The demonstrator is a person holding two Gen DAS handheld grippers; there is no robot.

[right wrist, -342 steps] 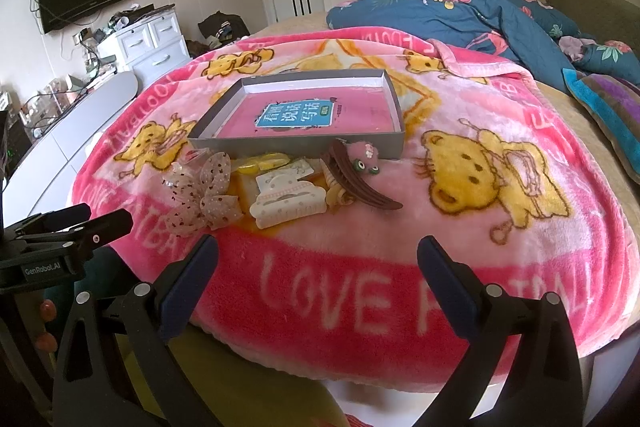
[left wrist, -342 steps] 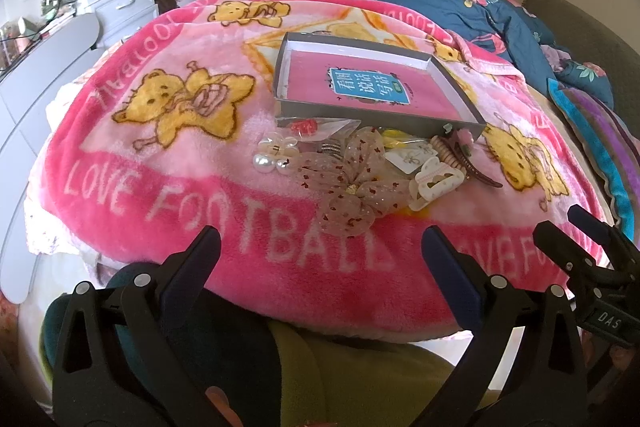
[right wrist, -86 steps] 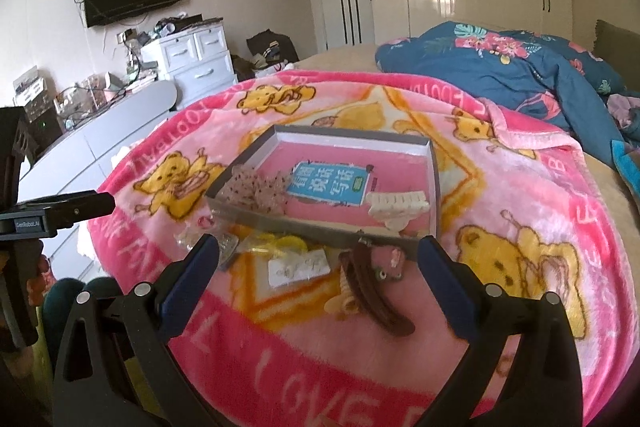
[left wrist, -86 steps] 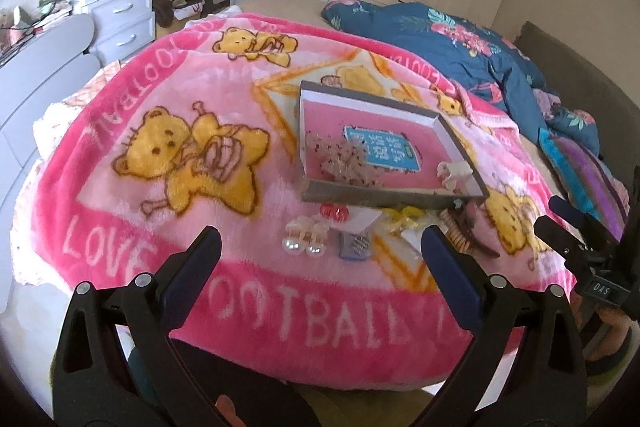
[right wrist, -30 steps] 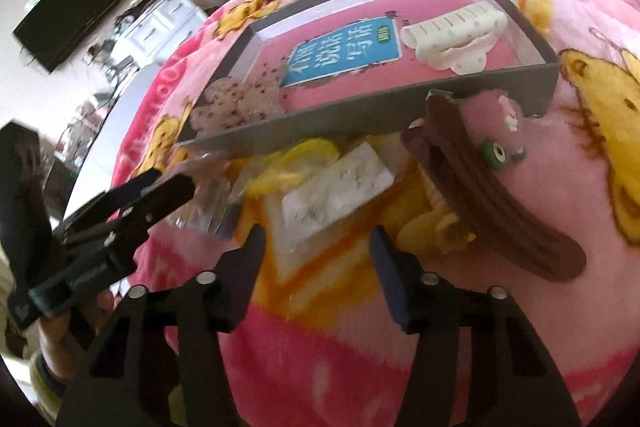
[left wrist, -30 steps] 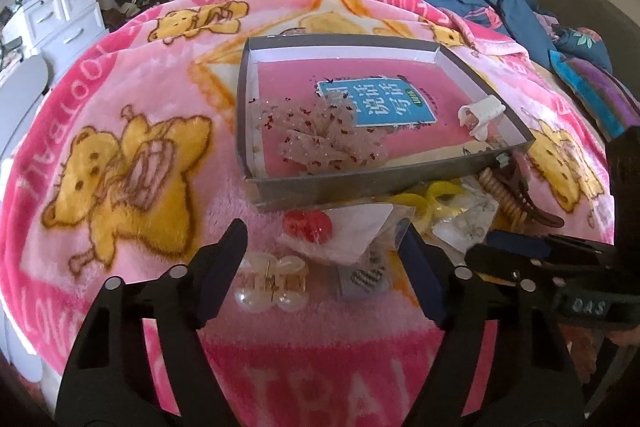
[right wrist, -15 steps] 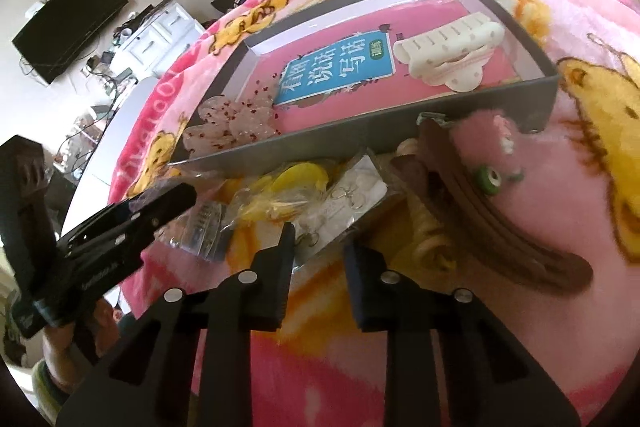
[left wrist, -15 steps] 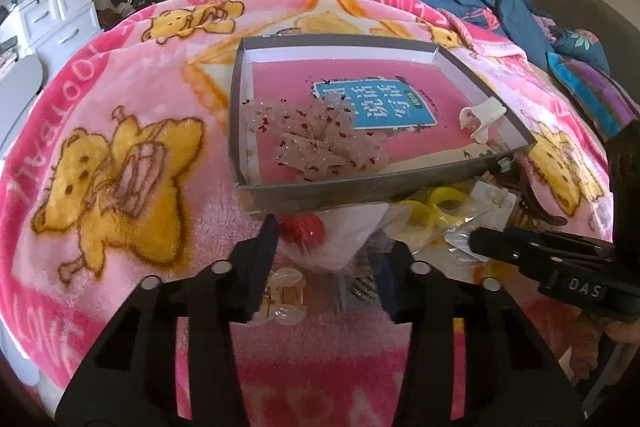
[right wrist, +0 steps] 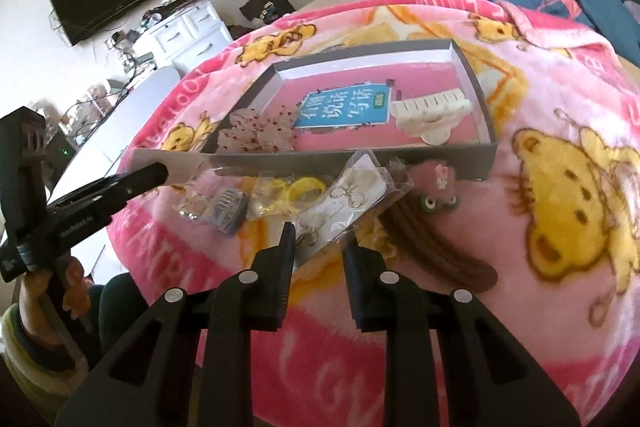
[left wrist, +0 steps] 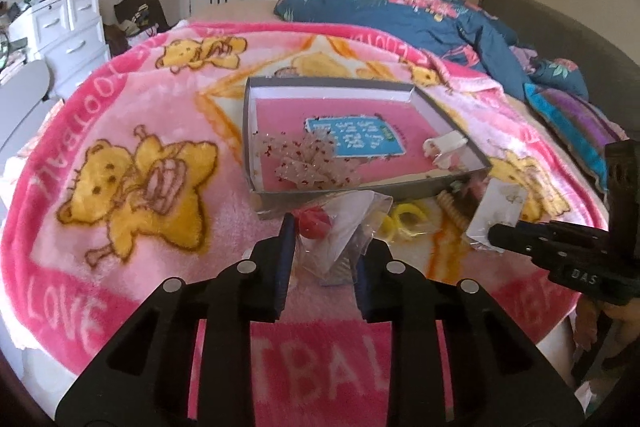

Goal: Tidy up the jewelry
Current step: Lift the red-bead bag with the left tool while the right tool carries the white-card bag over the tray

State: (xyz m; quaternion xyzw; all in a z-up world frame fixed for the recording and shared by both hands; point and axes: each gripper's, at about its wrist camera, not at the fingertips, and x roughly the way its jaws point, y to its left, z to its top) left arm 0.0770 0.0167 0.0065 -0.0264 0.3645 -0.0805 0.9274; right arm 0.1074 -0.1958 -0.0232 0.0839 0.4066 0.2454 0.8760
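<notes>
Left wrist view: clear packet with red piece [left wrist: 340, 223] pinched in left gripper [left wrist: 325, 247], just near of grey tray [left wrist: 440, 183]. Right gripper [right wrist: 318, 241] clamps earring card packet [right wrist: 352, 199], lifted at near edge. Tray holds sheer bow [left wrist: 312, 159] left, white claw clip [right wrist: 430, 111] right. Yellow rings [right wrist: 298, 191], brown clip [right wrist: 436, 247] beside. Pink bear blanket [left wrist: 120, 147] on bed.

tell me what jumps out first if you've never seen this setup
The loud pink bear blanket fills both views. On it sits a grey tray holding a white clip and a sheer bow. Each tongs pinches a clear packet: left, right.
</notes>
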